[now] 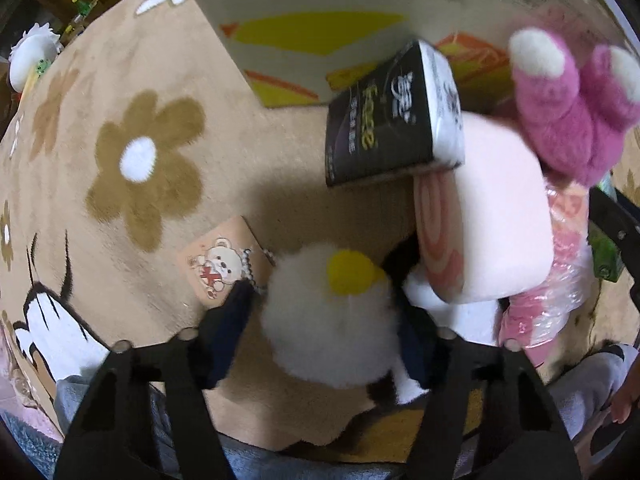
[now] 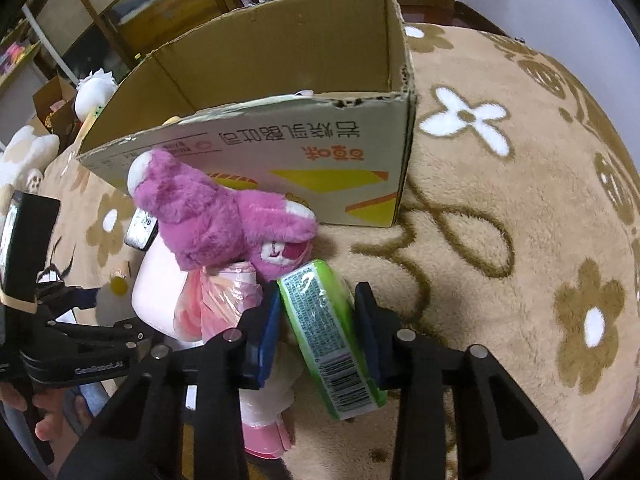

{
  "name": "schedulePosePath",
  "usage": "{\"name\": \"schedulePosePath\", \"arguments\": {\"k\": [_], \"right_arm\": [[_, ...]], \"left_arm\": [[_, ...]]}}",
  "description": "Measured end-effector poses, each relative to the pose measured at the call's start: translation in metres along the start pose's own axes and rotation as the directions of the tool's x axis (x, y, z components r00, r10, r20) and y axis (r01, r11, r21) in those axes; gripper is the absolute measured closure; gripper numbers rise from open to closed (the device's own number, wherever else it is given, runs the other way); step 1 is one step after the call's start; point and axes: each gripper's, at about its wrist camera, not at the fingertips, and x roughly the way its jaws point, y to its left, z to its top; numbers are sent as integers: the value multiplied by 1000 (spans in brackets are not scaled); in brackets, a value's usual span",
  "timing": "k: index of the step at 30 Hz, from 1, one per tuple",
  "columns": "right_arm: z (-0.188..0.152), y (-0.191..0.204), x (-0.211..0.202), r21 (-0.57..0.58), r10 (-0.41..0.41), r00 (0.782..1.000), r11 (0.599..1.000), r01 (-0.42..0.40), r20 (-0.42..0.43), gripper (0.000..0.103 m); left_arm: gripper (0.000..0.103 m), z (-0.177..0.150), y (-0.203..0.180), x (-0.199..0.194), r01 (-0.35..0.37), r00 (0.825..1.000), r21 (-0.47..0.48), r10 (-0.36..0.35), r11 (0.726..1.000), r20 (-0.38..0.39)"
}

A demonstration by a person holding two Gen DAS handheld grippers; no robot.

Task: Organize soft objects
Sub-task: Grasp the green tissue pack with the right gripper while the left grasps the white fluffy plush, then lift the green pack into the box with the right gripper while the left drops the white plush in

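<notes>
My left gripper [image 1: 324,316] is shut on a white fluffy plush with a yellow spot [image 1: 332,312] that carries a paper tag [image 1: 218,266]. My right gripper [image 2: 318,316] is shut on a green tissue pack [image 2: 326,336]. A pile lies by both grippers: a pink plush bear [image 2: 216,216], also in the left wrist view [image 1: 568,104], a pale pink roll-cake cushion [image 1: 492,216], a black tissue pack [image 1: 390,116] and a pink plastic-wrapped bundle [image 2: 220,300]. An open cardboard box [image 2: 280,160] stands behind the pile.
Everything sits on a tan carpet with brown and white flowers [image 2: 500,220]. A white plush [image 1: 32,56] lies at the carpet's far left edge. Shelves and furniture [image 2: 80,20] stand beyond the box. The left gripper's body [image 2: 60,332] shows at the right wrist view's left.
</notes>
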Motion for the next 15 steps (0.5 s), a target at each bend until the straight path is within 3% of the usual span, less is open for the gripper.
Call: {"name": "schedulePosePath", "arguments": {"k": [5,15], "right_arm": [[-3,-3,-4,12,-35,999,999,35,5,68],[-4,-7,-35,26,-43,995,999,41,87,70]], "left_arm": [[63,0,-1,-7,-18,999,15,17,1000,29],[67,-3,-2,-36,-20,994,42,15,999,113]]}}
